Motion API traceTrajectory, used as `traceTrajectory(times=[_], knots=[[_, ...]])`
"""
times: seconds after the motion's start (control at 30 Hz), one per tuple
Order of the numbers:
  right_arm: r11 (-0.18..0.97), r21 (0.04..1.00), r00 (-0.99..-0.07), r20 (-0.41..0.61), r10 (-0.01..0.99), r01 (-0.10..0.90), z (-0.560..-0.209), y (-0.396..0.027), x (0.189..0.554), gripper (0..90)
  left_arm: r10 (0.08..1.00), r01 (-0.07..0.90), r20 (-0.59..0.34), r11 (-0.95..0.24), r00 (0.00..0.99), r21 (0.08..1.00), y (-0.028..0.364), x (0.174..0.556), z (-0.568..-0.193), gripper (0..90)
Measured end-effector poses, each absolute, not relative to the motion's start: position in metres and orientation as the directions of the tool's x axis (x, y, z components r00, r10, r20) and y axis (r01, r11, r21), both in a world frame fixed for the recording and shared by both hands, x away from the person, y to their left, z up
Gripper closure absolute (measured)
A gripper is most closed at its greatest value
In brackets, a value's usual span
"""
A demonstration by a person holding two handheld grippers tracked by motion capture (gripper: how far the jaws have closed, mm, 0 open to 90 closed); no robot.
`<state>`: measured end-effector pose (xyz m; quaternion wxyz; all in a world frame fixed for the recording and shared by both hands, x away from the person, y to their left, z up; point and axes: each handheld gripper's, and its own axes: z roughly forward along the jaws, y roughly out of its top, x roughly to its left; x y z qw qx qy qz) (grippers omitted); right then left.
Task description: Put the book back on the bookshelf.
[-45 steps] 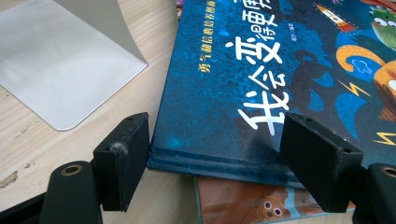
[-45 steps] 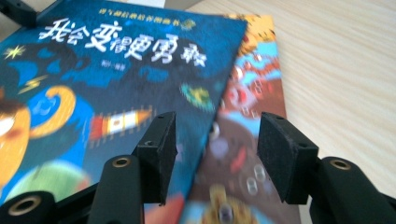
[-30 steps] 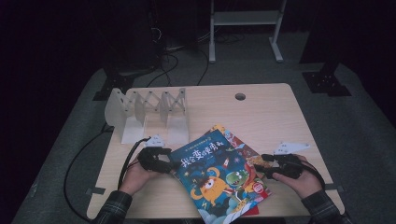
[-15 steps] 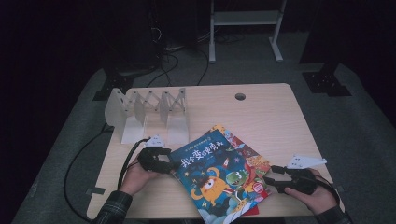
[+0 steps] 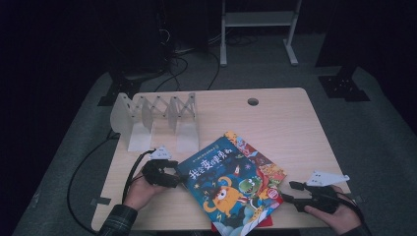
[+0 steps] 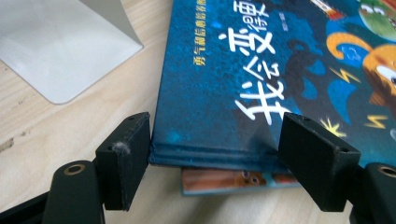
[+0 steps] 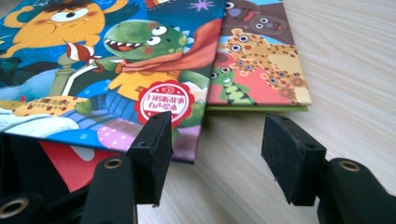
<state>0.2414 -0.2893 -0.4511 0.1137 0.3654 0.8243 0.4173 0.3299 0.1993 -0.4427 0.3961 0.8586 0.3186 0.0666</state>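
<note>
A light wooden counter (image 5: 275, 123) stands in a dark room, seen from above. A stack of picture books lies at its near middle, turned at an angle. The top one is a blue picture book (image 5: 230, 184) with large white characters and cartoon monsters on its cover. Beneath it lie a monster-patterned book (image 5: 260, 164), showing at the far right side, and a red book (image 5: 265, 221), showing at the near edge.

The left hand-held gripper (image 5: 181, 180), held in the person's left hand (image 5: 140, 189), sits at the left corner of the blue picture book. In the left gripper view, its jaws are apart and straddle the book's corner edge, one jaw just beside the spine side and the other over the cover; whether the pads press on it cannot be told.

The right hand-held gripper (image 5: 290, 192), held in the right hand (image 5: 339, 216), lies near the right side of the stack. In the right gripper view, its jaws are apart with bare counter between them, just short of the books' edges.

A white folding book rack (image 5: 155, 118) stands at the far left.
</note>
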Motion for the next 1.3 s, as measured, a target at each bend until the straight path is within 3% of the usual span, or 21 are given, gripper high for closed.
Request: traceTrajectory(times=[0.33,0.83,1.3], knots=[[0.393,0.754,-0.694,0.114,0.711,0.526,-0.456,-0.296,0.242,41.1,0.6,0.503,-0.151,-0.476,0.785,0.721,0.2,0.328,-0.443,25.1],[0.438,0.756,-0.669,-0.001,0.744,0.487,-0.453,-0.288,0.284,42.0,0.568,0.494,-0.156,-0.509,0.808,0.705,0.201,0.325,-0.442,19.9],[0.457,0.751,-0.677,-0.019,0.736,0.476,-0.452,-0.28,0.304,43.8,0.516,0.472,-0.158,-0.561,0.842,0.68,0.201,0.306,-0.436,21.4]])
